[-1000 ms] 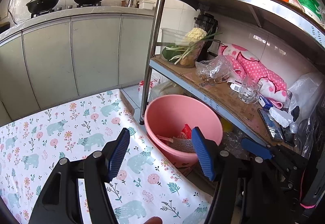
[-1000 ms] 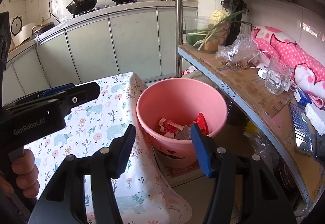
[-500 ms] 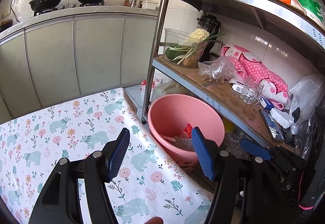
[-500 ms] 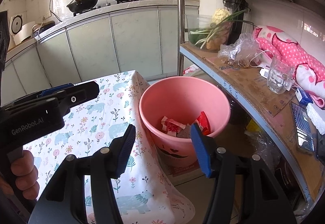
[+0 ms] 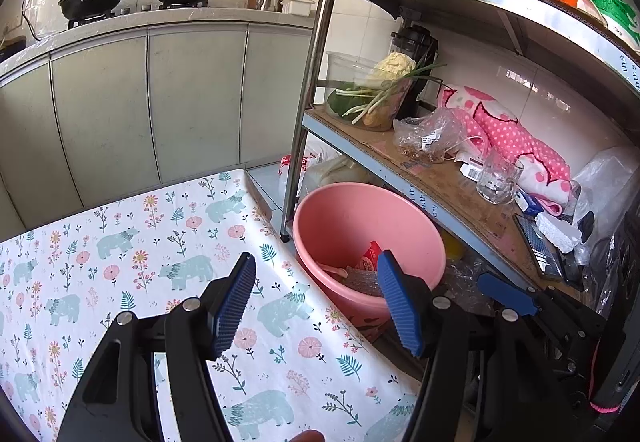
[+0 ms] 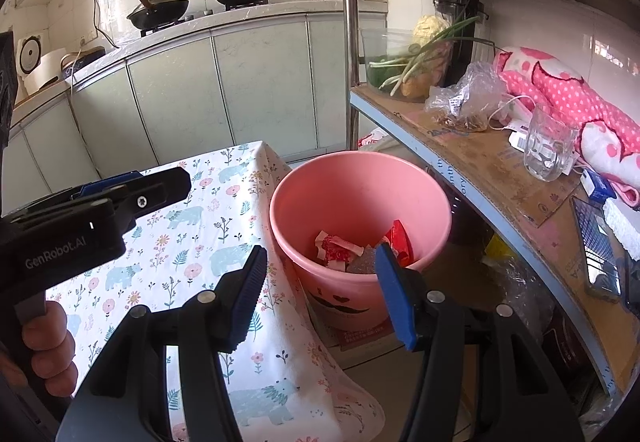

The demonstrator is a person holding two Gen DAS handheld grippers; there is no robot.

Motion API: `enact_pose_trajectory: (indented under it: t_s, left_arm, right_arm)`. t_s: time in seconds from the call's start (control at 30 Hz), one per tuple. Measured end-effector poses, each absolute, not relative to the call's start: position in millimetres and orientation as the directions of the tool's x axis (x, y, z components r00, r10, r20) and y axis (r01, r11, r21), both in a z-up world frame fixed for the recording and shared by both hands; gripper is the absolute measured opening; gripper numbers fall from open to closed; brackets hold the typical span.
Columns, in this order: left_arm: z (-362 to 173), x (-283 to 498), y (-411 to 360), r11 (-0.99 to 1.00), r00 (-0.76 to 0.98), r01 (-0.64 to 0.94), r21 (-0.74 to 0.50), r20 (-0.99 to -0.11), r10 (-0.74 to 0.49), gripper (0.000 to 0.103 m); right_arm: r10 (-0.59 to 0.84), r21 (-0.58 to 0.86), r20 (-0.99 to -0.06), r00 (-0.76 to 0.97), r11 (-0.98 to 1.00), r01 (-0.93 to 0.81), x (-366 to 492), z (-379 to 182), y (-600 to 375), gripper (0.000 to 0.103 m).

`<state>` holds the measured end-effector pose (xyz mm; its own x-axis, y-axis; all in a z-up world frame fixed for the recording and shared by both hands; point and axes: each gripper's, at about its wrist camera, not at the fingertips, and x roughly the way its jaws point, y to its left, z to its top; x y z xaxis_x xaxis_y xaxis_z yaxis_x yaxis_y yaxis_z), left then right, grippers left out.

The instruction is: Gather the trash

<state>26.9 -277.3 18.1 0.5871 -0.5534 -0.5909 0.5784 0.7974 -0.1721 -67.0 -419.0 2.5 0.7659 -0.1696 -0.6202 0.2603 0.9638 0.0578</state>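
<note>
Little has moved since the earlier frames: both views have only drifted a touch, w/ the bucket (image 5: 368, 238) sitting slightly further right in the left wrist view, and no item has changed place.

Left gripper (image 5: 316, 306) sits lower centre of its frame, jaws spread, nothing between them. Right gripper (image 6: 318, 294) is likewise spread & empty, lower centre of its own frame. The left tool's body also shows at mid-left of the right wrist view, gripped by a hand (image 6: 44, 354) at the lower left.

Trash (image 6: 360, 246), red/white wrappers plus a grey scrap, lies in the bottom of the pink bucket, centre of the right view. The bucket stands on the floor between the table (image 5: 120, 242) and the shelf rack (image 5: 440, 185).

No loose trash shows on the cloth, so collection looks about done, or the next piece is out of view.

Risks, as I judge them:
- Bucket sits tight by the rack post; a swing of the right tool could knock it or tip it.
- Cloth edge hangs beside the bucket rim; a finger catching it could drag the cloth.
- Glass (image 6: 550, 149) on the shelf is close to the right tool's path.
</note>
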Motion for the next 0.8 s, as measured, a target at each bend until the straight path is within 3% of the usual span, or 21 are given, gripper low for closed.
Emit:
enact_pose_trajectory:
  t_s: [0.8]
  left_arm:
    - [14.0,28.3,-280.9,0.796,0.587,0.583,-0.164,-0.591,-0.552,0.061]
  right_arm:
    - [-0.167,0.061,-0.627,0.761,0.963,0.262,-66.5,-1.5,-421.0,0.057]
